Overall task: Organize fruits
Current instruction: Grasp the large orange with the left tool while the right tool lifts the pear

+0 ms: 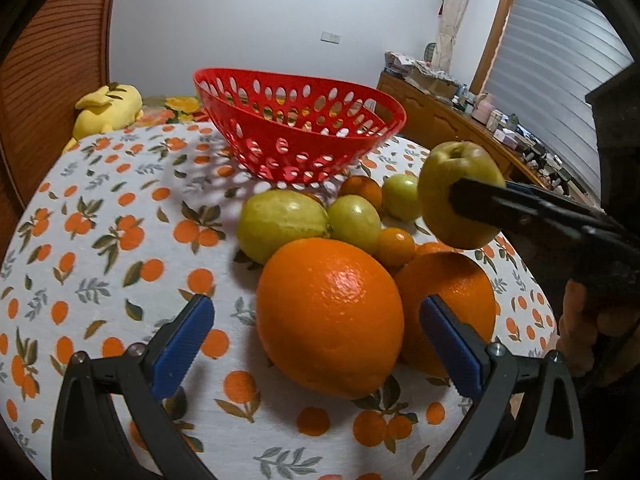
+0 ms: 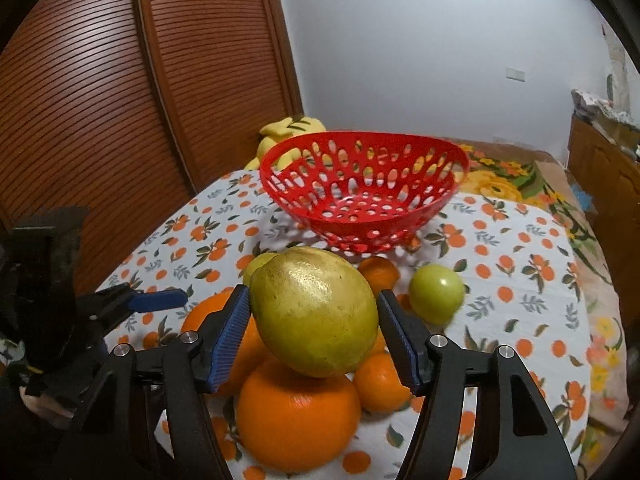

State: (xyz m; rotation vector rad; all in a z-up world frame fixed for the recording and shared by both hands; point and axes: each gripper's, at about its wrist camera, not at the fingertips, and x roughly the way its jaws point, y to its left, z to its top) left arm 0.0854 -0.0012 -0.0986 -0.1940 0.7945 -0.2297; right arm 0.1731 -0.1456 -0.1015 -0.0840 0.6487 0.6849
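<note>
While the right gripper (image 2: pixel 312 334) clamps a yellow-green apple (image 2: pixel 314 312) between its 2 blue pads, the fruit hangs lifted above the pile, in front of the red basket (image 2: pixel 362 188). Seen from the left wrist, that same apple (image 1: pixel 460 196) sits in dark fingers above 2 big oranges (image 1: pixel 330 316). Green fruits (image 1: pixel 282 222) and small tangerines (image 1: pixel 396 246) lie close together near the basket on the orange-print tablecloth (image 1: pixel 100 248). The left gripper (image 1: pixel 316 344) is spread wide, holding nothing, around the nearest orange without touching it. A yellow plush toy (image 1: pixel 108 110) lies behind.
</note>
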